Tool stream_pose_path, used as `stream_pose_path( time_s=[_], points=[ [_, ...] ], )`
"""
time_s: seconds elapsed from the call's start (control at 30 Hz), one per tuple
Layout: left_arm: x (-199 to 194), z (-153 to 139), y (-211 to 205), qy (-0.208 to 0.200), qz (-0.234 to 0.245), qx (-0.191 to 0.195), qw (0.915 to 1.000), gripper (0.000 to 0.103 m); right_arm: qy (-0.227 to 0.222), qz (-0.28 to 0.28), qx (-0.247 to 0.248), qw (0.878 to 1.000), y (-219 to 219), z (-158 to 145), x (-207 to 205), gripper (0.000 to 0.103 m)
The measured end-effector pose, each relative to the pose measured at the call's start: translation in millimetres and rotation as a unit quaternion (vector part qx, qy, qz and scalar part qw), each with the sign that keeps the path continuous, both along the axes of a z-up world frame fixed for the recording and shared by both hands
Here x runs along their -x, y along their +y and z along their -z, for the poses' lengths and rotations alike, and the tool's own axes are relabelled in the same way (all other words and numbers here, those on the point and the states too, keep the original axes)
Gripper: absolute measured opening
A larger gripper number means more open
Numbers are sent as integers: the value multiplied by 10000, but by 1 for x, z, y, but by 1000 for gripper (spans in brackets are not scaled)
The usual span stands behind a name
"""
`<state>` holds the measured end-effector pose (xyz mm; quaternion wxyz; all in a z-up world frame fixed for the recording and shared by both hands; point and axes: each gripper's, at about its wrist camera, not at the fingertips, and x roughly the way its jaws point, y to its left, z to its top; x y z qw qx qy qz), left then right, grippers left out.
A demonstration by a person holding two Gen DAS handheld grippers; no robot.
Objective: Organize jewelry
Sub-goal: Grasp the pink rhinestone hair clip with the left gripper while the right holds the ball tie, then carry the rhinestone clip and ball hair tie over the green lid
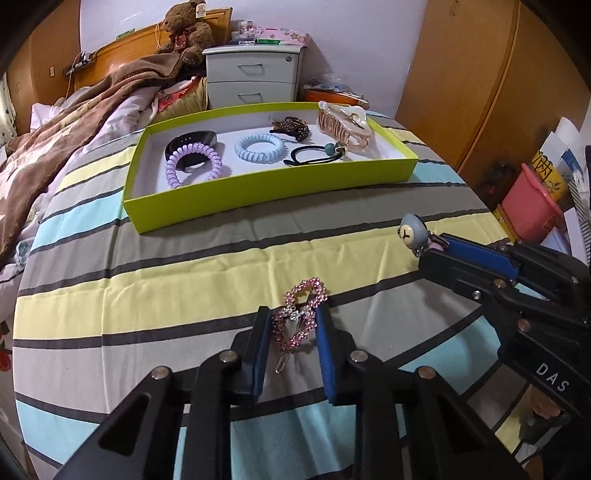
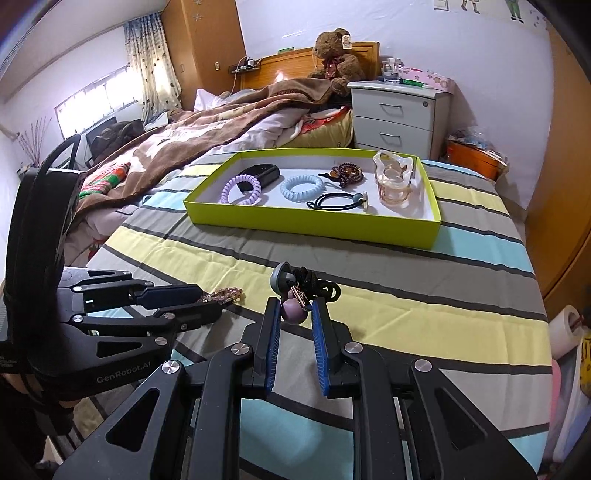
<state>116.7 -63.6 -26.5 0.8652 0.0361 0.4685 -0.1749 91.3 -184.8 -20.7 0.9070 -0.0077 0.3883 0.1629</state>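
A pink rhinestone hair clip (image 1: 300, 316) sits between the fingers of my left gripper (image 1: 293, 314), which is shut on it just above the striped bedspread. My right gripper (image 2: 295, 308) is shut on a hair tie with a grey-blue character charm (image 2: 295, 291); the charm also shows in the left wrist view (image 1: 410, 230). A lime-green tray (image 1: 266, 192) lies farther back on the bed. It holds a purple coil tie (image 1: 194, 162), a blue coil tie (image 1: 259, 146), a black band (image 1: 190, 142), a black bead tie (image 1: 314, 155), a brown bead bracelet (image 1: 291, 127) and a clear claw clip (image 1: 343, 123).
A brown blanket (image 1: 74, 122) and bedding lie bunched on the left. A white two-drawer nightstand (image 1: 253, 75) stands behind the tray, with a teddy bear (image 1: 188, 31) next to it. A wooden wardrobe (image 1: 480, 92) and a pink bin (image 1: 532, 206) are at the right.
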Motion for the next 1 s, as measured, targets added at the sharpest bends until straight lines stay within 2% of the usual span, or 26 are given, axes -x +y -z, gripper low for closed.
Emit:
stream_pose_path(
  time_s=[0.1, 0.17, 0.23, 0.43, 0.67, 1.0],
  points=[
    [0, -1, 2, -15, -65, 22, 10000, 24, 1, 13, 1, 10000, 0, 0, 0, 18],
    [1, -3, 2, -77, -96, -11, 9999, 14, -9, 21, -6, 10000, 0, -1, 0, 18],
    [2, -7, 4, -121, -100, 3, 9999, 11, -18, 26, -6, 10000, 0, -1, 0, 18],
    [2, -8, 6, -105, -162, 50, 9998, 10, -48, 26, -20, 10000, 0, -2, 1, 18],
    [3, -21, 10, -298, -225, 128, 9992, 10, -114, 30, -17, 9999, 0, -7, 2, 18],
    [-5, -40, 16, -443, -305, 230, 9983, 10, -341, 112, -30, 9994, -4, -27, -5, 18]
  ],
)
